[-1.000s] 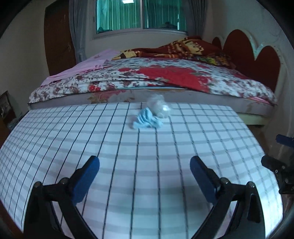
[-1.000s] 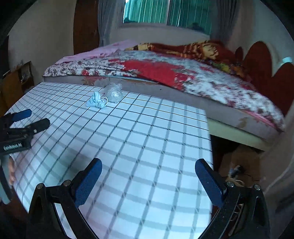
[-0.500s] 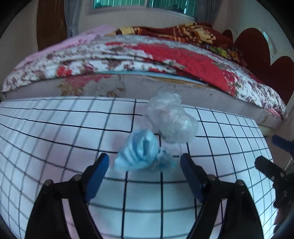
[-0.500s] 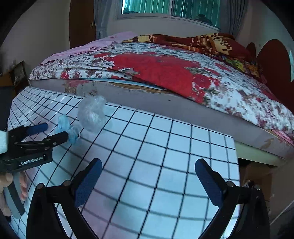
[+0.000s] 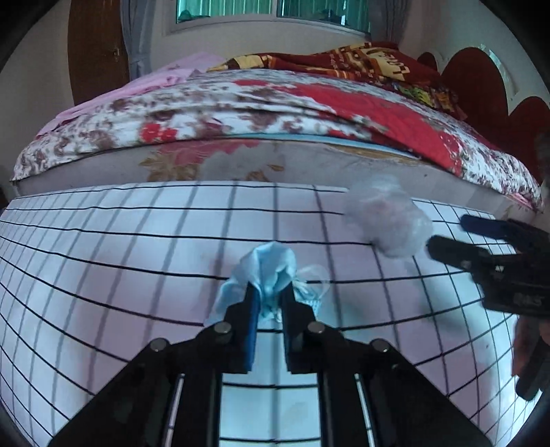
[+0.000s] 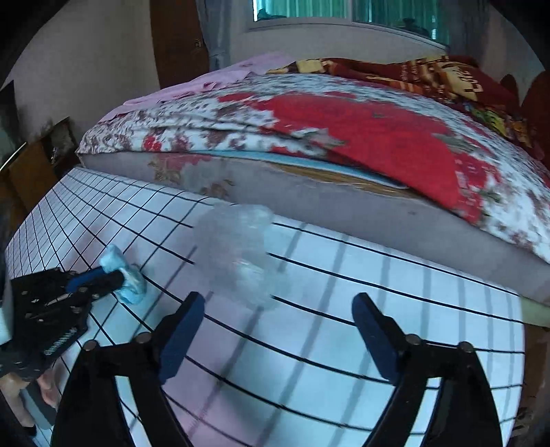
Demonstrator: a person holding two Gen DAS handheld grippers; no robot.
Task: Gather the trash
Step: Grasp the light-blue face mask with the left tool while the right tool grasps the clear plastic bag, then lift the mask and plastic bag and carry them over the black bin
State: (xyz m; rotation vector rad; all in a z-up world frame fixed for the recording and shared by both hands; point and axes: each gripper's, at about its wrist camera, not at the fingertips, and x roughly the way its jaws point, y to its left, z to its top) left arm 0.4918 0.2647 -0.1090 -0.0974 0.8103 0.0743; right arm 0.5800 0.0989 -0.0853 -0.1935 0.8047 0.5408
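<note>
Left claw [image 5: 270, 292]: clamping together on the crumpled blue face mask [image 5: 264, 271], its 2 fingers pinching the folds at the middle of the bundle, white ear loops spilling out on the right side. Mask lying on the bench [image 5: 103, 275], which is wearing a white cloth with a black grid.

Right claw [image 6: 278, 316]: standing wide apart and closing, nothing pressing between its blue pads [image 6: 374, 330]. Hovering just short of the crumpled clear plastic wrap [image 6: 237, 254], which is resting on the grid cloth ahead of the left fingertip, near the far edge of the bench and apart from both pads. Seen from the left wrist, the same wrap [image 5: 388, 220] sitting to the right of the mask and further back, with the right claw's tips reaching in just beside it.

Beyond the bench: bed [image 6: 343, 144] carrying a red and white floral quilt, running along the far edge, under a window [image 5: 275, 13] with green curtains.
</note>
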